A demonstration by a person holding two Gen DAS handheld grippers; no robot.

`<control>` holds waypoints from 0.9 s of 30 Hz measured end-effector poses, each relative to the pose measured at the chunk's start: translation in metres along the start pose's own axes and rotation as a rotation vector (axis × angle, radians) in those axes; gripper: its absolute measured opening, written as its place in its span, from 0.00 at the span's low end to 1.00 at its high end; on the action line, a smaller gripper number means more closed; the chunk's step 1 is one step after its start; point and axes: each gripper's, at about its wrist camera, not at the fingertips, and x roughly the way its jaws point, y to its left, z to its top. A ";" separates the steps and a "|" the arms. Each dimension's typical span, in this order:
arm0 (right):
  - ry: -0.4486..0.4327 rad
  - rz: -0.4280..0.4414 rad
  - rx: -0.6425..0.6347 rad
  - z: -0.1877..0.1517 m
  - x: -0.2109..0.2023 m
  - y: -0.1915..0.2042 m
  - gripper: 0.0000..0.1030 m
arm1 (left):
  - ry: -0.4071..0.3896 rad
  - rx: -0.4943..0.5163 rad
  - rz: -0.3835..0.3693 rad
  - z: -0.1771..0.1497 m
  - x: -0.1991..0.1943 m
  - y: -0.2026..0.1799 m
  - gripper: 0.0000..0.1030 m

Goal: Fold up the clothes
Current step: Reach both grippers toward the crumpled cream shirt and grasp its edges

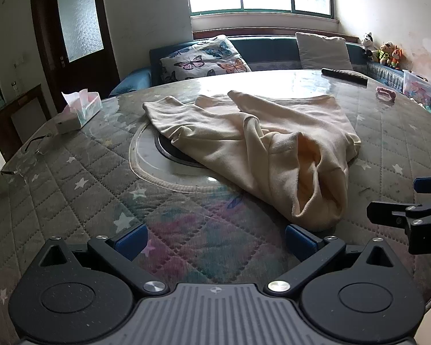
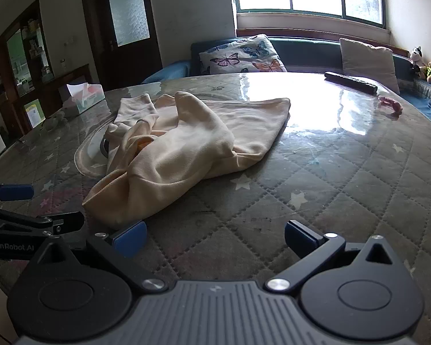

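1. Although nothing had yet been folded, the cream garment [image 1: 252,143] lay rumpled near the middle of the counter [image 1: 86,189], partly draped over a round inset in its top, with an open cuff or hem pointing toward the near edge.
2. Both tools hung just short of that near end: the left gripper [image 1: 215,240] had its jaws spread wide and empty, and the right gripper [image 2: 215,238] likewise had its jaws spread with nothing between them. Neither touched the cloth.
3. Judged from this, the risk lay in the bunching. Layers overlapped at the near end, so a pinch there could catch two thicknesses or only the inner one, and the garment would drag as a lump instead of spreading flat.
4. Another hazard was the glossy cover over the quilted star-pattern top: it looked slick, so the fabric might slide rather than stay anchored while one side was pulled. The two tools were also close together, so they could collide.
5. Farther out, a tissue box [image 1: 79,112] sat near the left edge, a pair of glasses [image 1: 33,146] lay closer along that edge, a remote control [image 1: 344,76] rested by the far edge, and a small pink item [image 1: 385,93] lay toward the far right.
6. Beyond stood a blue sofa with a butterfly cushion [image 1: 207,57], a bright window and a dark door.
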 end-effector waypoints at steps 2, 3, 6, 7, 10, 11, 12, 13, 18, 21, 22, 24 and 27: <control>0.001 0.003 -0.002 0.001 0.001 0.000 1.00 | 0.000 0.000 0.000 0.000 0.000 0.000 1.00; 0.002 0.004 -0.003 0.002 0.001 0.000 1.00 | 0.000 0.000 -0.001 0.000 0.000 0.000 1.00; 0.006 0.006 -0.005 0.003 0.003 0.001 1.00 | -0.001 0.001 0.000 0.002 0.001 0.001 1.00; 0.007 0.007 -0.005 0.003 0.004 0.001 1.00 | 0.000 0.002 0.001 0.004 0.002 0.001 1.00; 0.011 0.009 -0.006 0.005 0.006 0.002 1.00 | -0.002 0.006 0.005 0.008 0.004 0.003 1.00; 0.012 0.009 -0.005 0.006 0.007 0.002 1.00 | -0.003 0.006 0.005 0.009 0.005 0.003 1.00; 0.013 0.010 -0.006 0.007 0.008 0.002 1.00 | -0.004 0.007 0.005 0.011 0.005 0.004 1.00; 0.014 0.010 -0.006 0.007 0.009 0.002 1.00 | -0.006 0.009 0.005 0.012 0.006 0.004 1.00; 0.014 0.023 -0.005 0.015 0.012 0.001 1.00 | -0.020 0.014 0.005 0.018 0.007 0.006 1.00; 0.009 0.022 -0.017 0.022 0.015 0.000 1.00 | -0.034 0.014 0.004 0.024 0.008 0.008 1.00; 0.006 0.022 -0.020 0.025 0.015 0.000 1.00 | -0.040 0.015 0.004 0.026 0.008 0.009 1.00; 0.001 0.029 -0.022 0.032 0.017 -0.001 1.00 | -0.054 0.015 0.009 0.032 0.008 0.011 1.00; -0.006 0.029 -0.031 0.045 0.022 -0.002 1.00 | -0.072 0.010 0.007 0.042 0.011 0.016 1.00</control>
